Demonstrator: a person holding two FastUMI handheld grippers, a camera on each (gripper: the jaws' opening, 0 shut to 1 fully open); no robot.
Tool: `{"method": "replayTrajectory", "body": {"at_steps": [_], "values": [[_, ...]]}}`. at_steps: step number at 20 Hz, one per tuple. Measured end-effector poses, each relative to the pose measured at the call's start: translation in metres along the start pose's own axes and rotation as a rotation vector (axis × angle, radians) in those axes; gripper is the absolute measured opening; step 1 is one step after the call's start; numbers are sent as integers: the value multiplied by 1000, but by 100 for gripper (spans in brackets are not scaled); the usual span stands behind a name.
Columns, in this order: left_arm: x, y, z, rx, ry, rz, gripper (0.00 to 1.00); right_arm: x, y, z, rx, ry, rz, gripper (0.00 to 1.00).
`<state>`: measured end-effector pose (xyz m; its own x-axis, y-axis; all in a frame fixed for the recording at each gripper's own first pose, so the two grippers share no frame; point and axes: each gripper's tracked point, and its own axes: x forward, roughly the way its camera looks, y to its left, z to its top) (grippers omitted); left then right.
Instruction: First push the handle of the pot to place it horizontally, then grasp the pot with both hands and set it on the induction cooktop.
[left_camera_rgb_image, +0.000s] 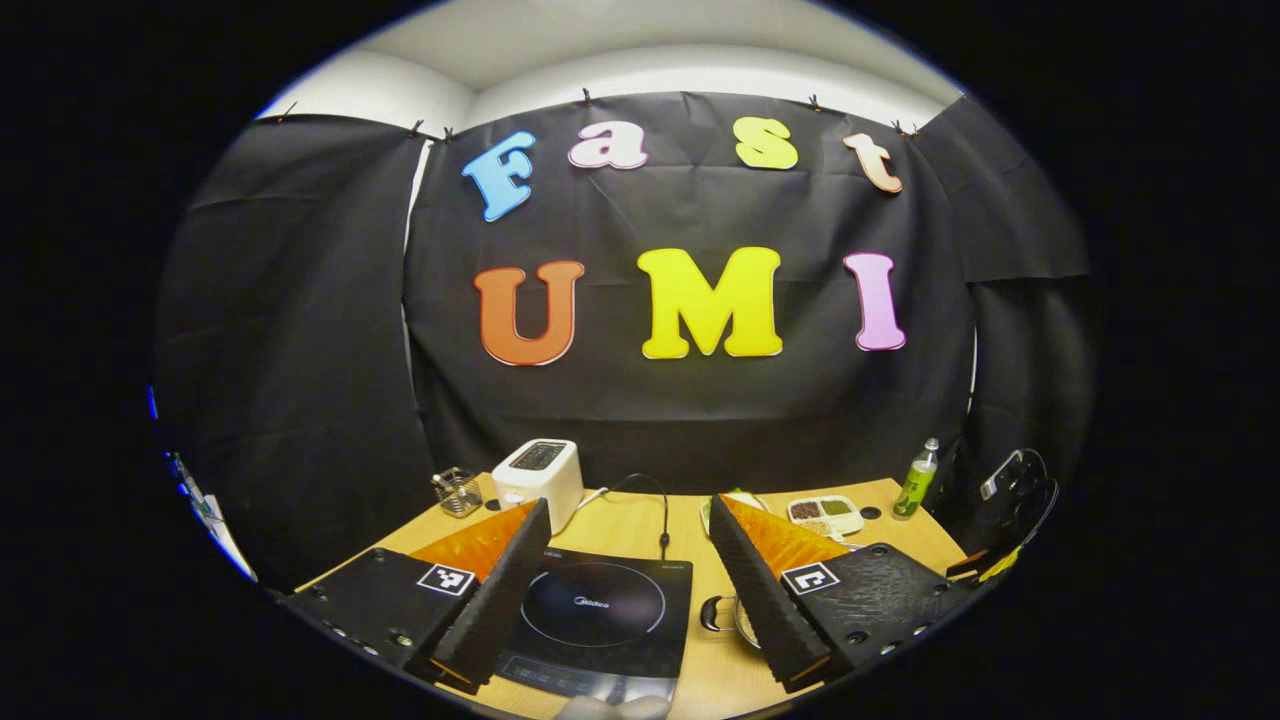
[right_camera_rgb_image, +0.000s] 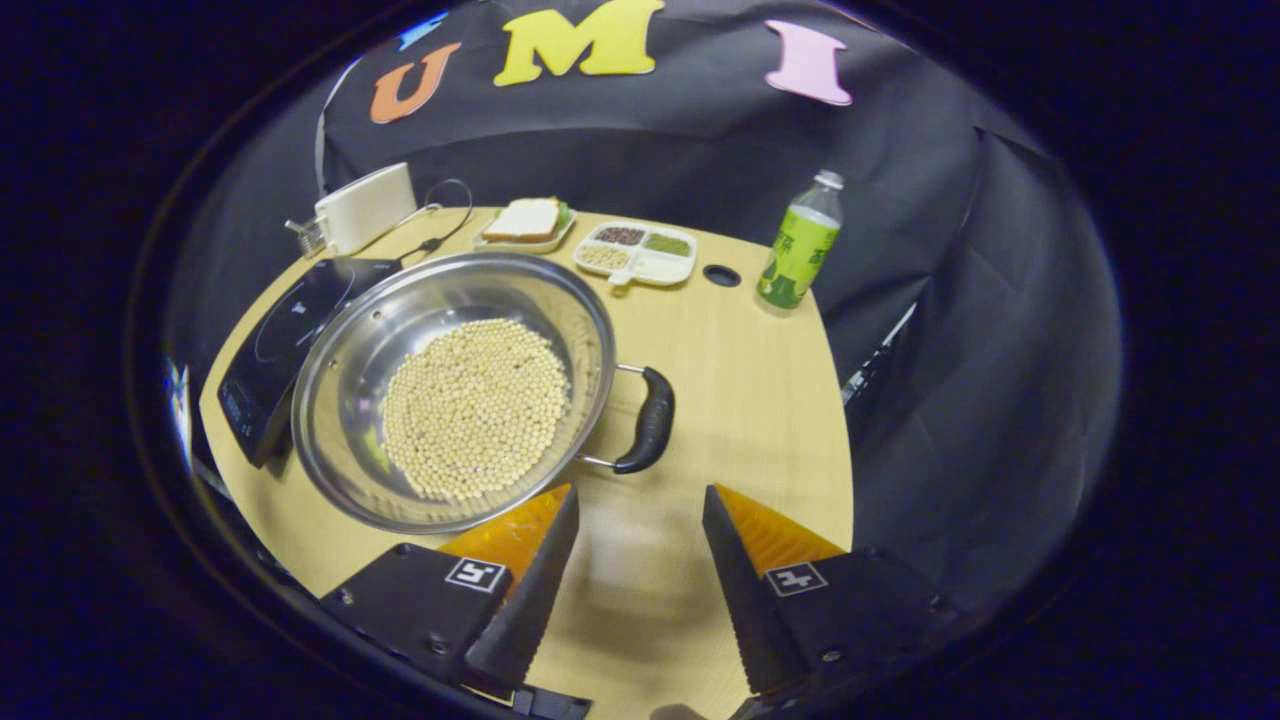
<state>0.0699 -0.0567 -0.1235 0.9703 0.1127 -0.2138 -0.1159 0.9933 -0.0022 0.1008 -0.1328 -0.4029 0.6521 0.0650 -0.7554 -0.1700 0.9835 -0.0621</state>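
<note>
Pot (right_camera_rgb_image: 455, 390) full of beans (right_camera_rgb_image: 475, 408) sits mid-frame; both grippers (right_camera_rgb_image: 635, 590) (left_camera_rgb_image: 628, 590) hang released. Pushing its handle (right_camera_rgb_image: 648, 420) hard could spill beans.

one pot (right_camera_rgb_image: 400, 340) with many pale beans (right_camera_rgb_image: 475, 405) and one dark handle (right_camera_rgb_image: 650, 420) visible, one induction cooktop (left_camera_rgb_image: 600, 610), one white toaster (left_camera_rgb_image: 540, 478), one green bottle (right_camera_rgb_image: 797, 245), one divided tray (right_camera_rgb_image: 635, 252), one plate with bread (right_camera_rgb_image: 525, 225), one wire holder (left_camera_rgb_image: 457, 490), all on one table (right_camera_rgb_image: 740, 400).
</note>
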Motion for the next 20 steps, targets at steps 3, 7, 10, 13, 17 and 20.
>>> {"method": "replayTrajectory", "body": {"at_steps": [3,7,10,13,17,20], "values": [[18,-27,-24,-10,34,-94,96,-11,1,20,48,-58,25,80],[48,-46,-75,22,129,-107,96,-13,-3,42,79,-109,12,82],[66,-65,-112,5,201,-138,96,-5,0,46,97,-107,19,82],[82,-72,-151,8,267,-131,96,9,2,50,116,-106,14,83],[97,-80,-193,22,344,-130,96,29,5,49,145,-85,14,80],[104,-91,-220,31,403,-139,96,45,6,49,144,-64,1,79]]}}
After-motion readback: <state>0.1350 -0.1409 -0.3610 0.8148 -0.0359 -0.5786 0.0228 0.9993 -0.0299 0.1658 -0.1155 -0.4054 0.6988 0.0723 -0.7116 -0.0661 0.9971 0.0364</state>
